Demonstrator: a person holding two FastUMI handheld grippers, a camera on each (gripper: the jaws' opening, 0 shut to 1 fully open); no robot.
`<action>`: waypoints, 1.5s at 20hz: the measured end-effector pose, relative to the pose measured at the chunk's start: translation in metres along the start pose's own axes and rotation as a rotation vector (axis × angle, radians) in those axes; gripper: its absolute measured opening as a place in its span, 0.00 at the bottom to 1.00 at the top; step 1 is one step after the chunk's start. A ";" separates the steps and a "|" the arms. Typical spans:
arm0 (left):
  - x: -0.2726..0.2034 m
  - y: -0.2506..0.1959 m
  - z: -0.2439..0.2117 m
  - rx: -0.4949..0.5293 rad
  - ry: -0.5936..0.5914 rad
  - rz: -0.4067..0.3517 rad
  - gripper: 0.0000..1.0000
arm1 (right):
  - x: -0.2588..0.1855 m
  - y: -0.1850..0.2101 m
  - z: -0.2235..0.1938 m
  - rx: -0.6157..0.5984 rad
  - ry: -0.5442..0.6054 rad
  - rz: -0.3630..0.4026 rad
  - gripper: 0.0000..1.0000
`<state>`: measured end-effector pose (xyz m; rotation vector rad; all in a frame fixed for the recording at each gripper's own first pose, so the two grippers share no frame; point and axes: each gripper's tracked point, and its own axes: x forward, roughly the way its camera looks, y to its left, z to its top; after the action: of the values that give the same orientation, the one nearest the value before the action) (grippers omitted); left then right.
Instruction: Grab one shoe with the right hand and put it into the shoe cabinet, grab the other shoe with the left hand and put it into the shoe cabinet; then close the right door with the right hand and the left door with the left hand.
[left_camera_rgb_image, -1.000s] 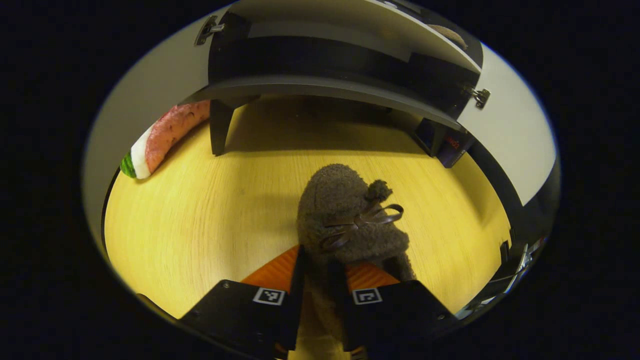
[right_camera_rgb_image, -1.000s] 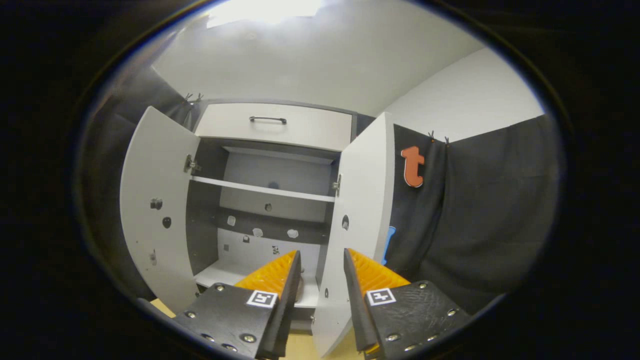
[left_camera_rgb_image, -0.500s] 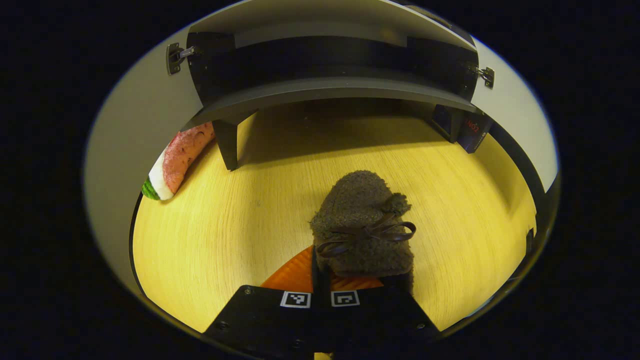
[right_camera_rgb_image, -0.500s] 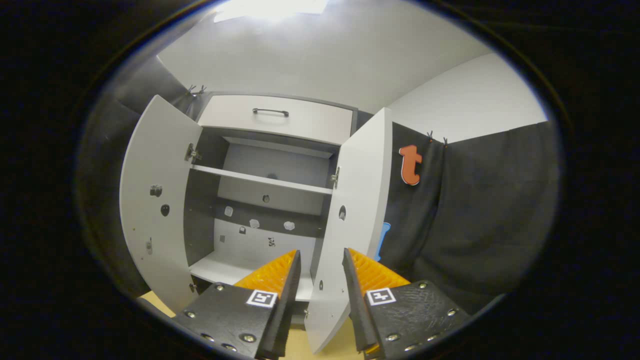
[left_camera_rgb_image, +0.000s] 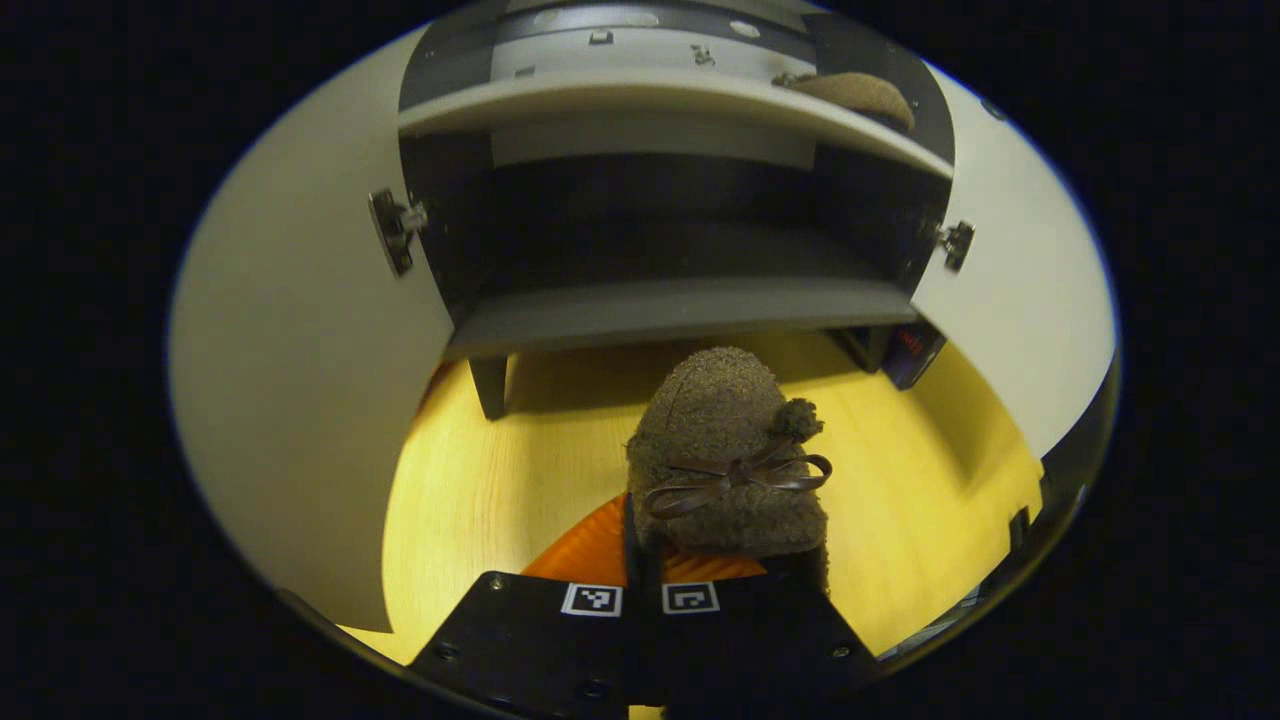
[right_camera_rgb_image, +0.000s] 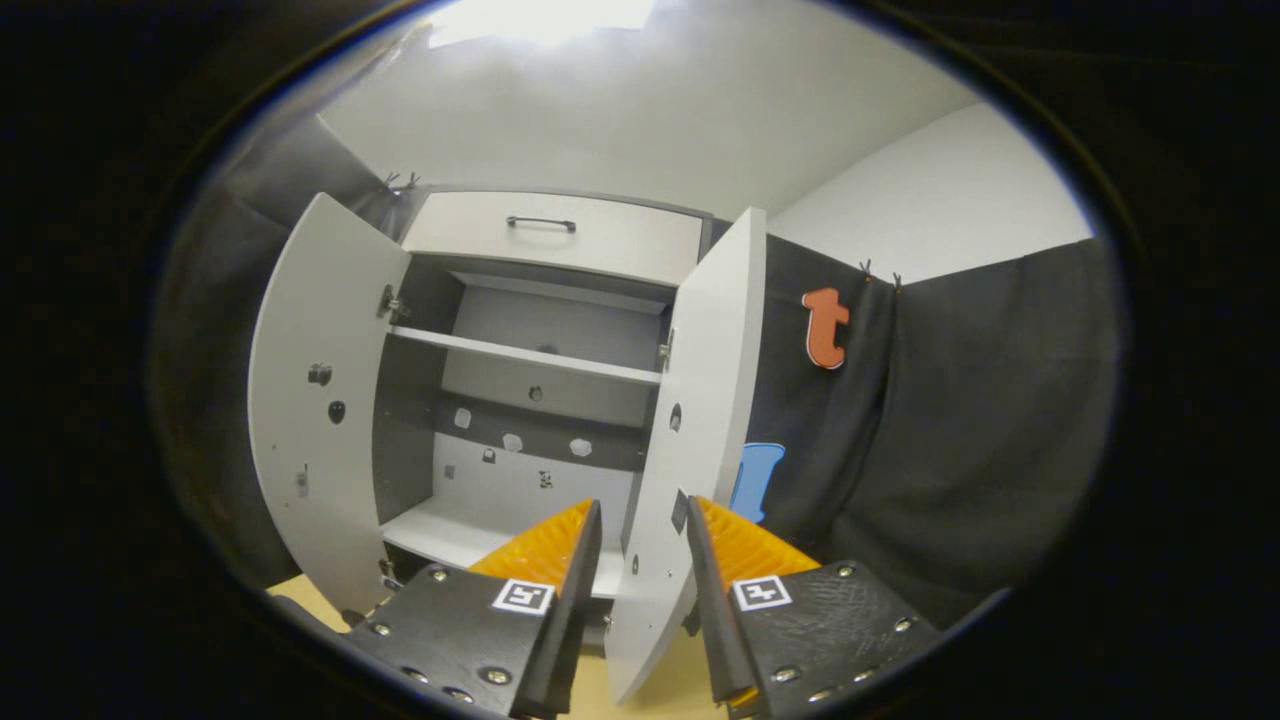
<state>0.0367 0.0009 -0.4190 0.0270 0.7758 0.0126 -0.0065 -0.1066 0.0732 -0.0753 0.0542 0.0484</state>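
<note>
No brand or legible writing anywhere; just small square coded markers on both gripper bodies, plus red lettering too blurred to read on a dark box (left_camera_rgb_image: 912, 352) at 2 o'clock under the cabinet.

Since half a second ago: left gripper (left_camera_rgb_image: 640, 540) raised and tipped up, so the shoe cabinet (left_camera_rgb_image: 690, 300) now looms closer, with its bottom shelf just past the toe and the watermelon-slice toy gone behind the left door (left_camera_rgb_image: 300, 400). Right door (right_camera_rgb_image: 690, 440) swung slightly further inward, now between the spread jaws of the right gripper (right_camera_rgb_image: 640, 560).

Left jaws pressed together, pinching the heel of a fuzzy brown slipper (left_camera_rgb_image: 728, 460) with dark ribbon bow and pompom, held above the wooden floor (left_camera_rgb_image: 480, 490). Matching other slipper (left_camera_rgb_image: 850, 95) at 1 o'clock on the upper shelf.
</note>
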 end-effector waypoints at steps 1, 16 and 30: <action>-0.008 -0.002 0.011 -0.005 -0.029 -0.001 0.01 | 0.000 0.000 0.000 0.005 -0.002 0.011 0.51; -0.074 -0.024 0.272 -0.113 -0.437 -0.030 0.00 | -0.009 0.001 0.004 0.063 -0.025 0.074 0.50; 0.046 0.030 0.377 -0.108 -0.356 0.137 0.01 | -0.025 -0.027 0.002 0.062 -0.001 -0.037 0.48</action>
<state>0.3333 0.0248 -0.1816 -0.0204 0.4159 0.1752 -0.0301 -0.1345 0.0782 -0.0147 0.0535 0.0102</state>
